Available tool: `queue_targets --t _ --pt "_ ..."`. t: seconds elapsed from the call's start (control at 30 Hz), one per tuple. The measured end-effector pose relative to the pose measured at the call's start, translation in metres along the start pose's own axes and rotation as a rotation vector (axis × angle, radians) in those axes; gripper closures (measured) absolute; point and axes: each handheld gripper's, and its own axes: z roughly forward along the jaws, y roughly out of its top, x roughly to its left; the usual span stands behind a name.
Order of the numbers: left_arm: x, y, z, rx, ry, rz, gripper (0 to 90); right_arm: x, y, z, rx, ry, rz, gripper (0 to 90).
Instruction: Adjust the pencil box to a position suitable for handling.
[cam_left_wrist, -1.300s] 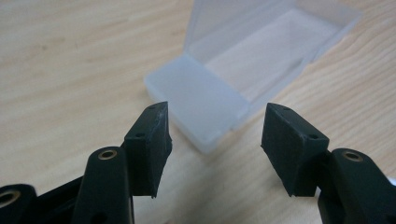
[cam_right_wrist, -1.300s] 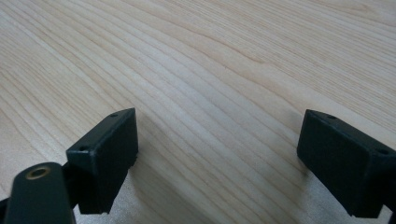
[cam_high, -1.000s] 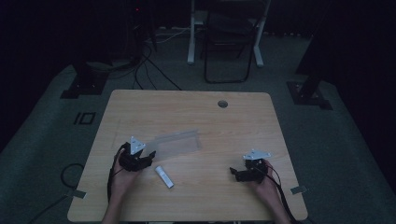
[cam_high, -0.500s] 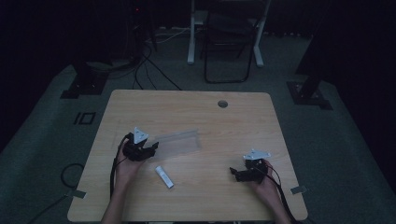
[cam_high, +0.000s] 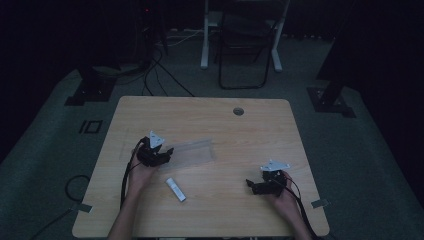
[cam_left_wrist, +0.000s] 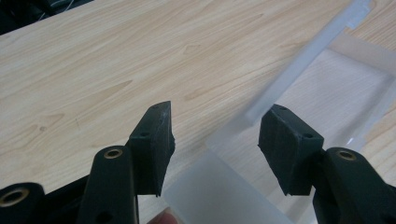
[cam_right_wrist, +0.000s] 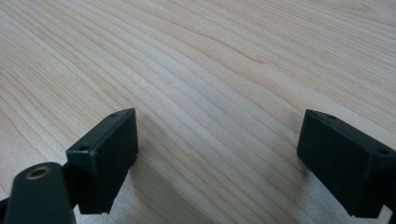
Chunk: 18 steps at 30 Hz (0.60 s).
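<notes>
The left gripper stands with its jaws apart over the near corner of a clear plastic bag, which lies flat on the wooden table, a little left of the middle. In the left gripper view the corner of the bag sits between the two black jaws, but neither jaw seems to touch it. A frosted strip runs along one edge of the bag, probably its closure.

The bag is thin and lies close to the wood, so the jaws could close on air or only push the corner away; the bag would then slide across the smooth table. If only one layer is caught, the bag may open or fold when it is lifted. A grip on the very corner could also slip out, since the plastic looks slippery.

The right gripper is also open and holds nothing; it rests low over bare wood near the right front of the table, well apart from the bag. A small white stick-shaped thing lies between the two hands, near the front edge. Its nature cannot be told.

By count: one bag, one small white thing, two grippers, one table. One round hole is in the table near its far edge.
</notes>
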Motion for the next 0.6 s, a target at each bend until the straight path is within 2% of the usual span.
queue_targets --t 0.1,0.27,0.4,0.53,0.6 --pt "-0.001 0.002 0.004 0.013 0.010 0.027 46.3 0.000 0.000 0.000 0.000 0.000 0.000 12.4" --pt "-0.003 0.005 0.007 0.019 0.010 0.044 51.4 0.000 0.000 0.000 0.000 0.000 0.001 12.4" --pt "-0.005 0.005 0.006 0.019 0.005 0.049 55.0 0.000 0.000 0.000 0.000 0.000 0.000 12.5" --pt "-0.011 0.004 0.003 0.009 -0.010 0.070 61.0 0.000 0.000 0.000 0.000 0.000 0.000 12.5" --pt "-0.014 0.004 0.002 0.009 -0.001 0.085 64.0 0.000 0.000 0.000 0.000 0.000 0.000 12.5"
